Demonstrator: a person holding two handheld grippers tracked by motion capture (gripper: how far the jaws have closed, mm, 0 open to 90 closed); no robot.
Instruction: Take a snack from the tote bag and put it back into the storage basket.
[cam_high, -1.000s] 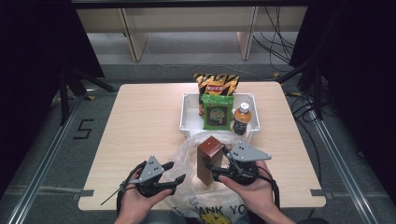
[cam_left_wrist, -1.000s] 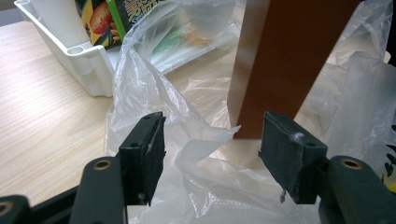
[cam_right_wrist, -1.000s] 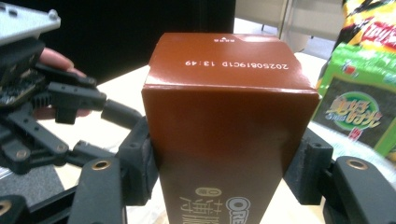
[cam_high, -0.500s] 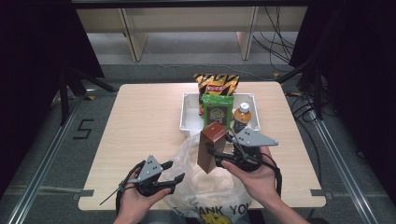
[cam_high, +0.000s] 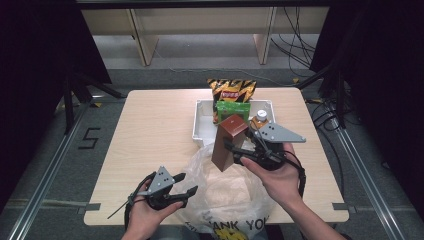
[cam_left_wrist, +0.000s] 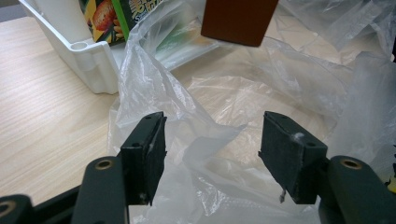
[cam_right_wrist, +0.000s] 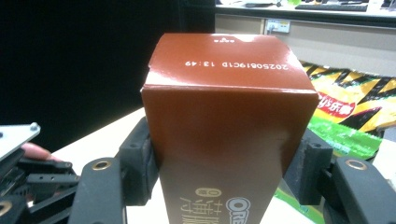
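Note:
A tall brown Oreo box (cam_high: 227, 142) hangs upright above the mouth of a clear plastic bag (cam_high: 225, 197), with my right gripper (cam_high: 234, 150) shut on its sides. In the right gripper view the box (cam_right_wrist: 229, 116) sits between both pads, which press on it. My left gripper (cam_high: 189, 182) rests low at the bag's left edge, near the table's front. In the left gripper view its jaws stand open (cam_left_wrist: 212, 135) with loose bag film (cam_left_wrist: 205, 93) between them, unpressed, and the box's bottom (cam_left_wrist: 238, 21) hovers above.
A white tray (cam_high: 200, 125) stands behind the bag and holds a yellow-and-black chip bag (cam_high: 231, 89), a green snack bag (cam_high: 232, 109) and a brown bottle (cam_high: 260, 119). Bare wooden tabletop (cam_high: 150, 130) lies to the left.
My right gripper has risen with the brown box, lifting it up over the bag and a little toward the tray. The left gripper has stayed in place.

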